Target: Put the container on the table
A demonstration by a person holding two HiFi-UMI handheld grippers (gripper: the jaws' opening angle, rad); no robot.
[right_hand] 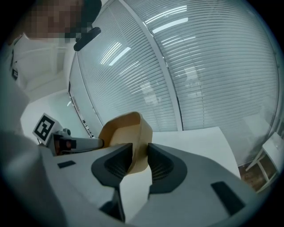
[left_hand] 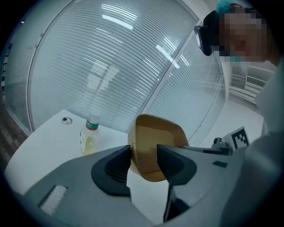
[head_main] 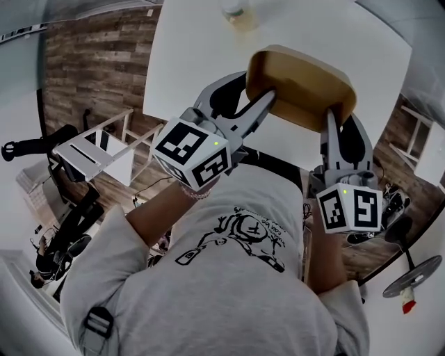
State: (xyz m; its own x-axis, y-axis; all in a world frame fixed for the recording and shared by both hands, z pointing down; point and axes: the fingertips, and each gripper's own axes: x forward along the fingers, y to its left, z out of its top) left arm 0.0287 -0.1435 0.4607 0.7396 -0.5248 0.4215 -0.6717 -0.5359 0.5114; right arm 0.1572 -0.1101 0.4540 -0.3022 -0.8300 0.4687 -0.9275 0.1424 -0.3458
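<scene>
A tan, bowl-like container (head_main: 300, 82) hangs tilted over the near edge of the white table (head_main: 201, 62), held between both grippers. My left gripper (head_main: 268, 97) is shut on the container's left rim; in the left gripper view the container (left_hand: 153, 137) has its wall between the left gripper's (left_hand: 144, 160) jaws. My right gripper (head_main: 334, 115) is shut on the right rim. In the right gripper view the container's (right_hand: 124, 133) wall is pinched between the right gripper's (right_hand: 140, 160) dark pads. The container looks empty.
A small bottle of yellowish liquid (head_main: 240, 14) stands at the far side of the table, also visible as the bottle (left_hand: 90, 135) in the left gripper view. A white rack (head_main: 90, 149) stands on the wooden floor at the left. A round stand base (head_main: 417, 278) lies at the right.
</scene>
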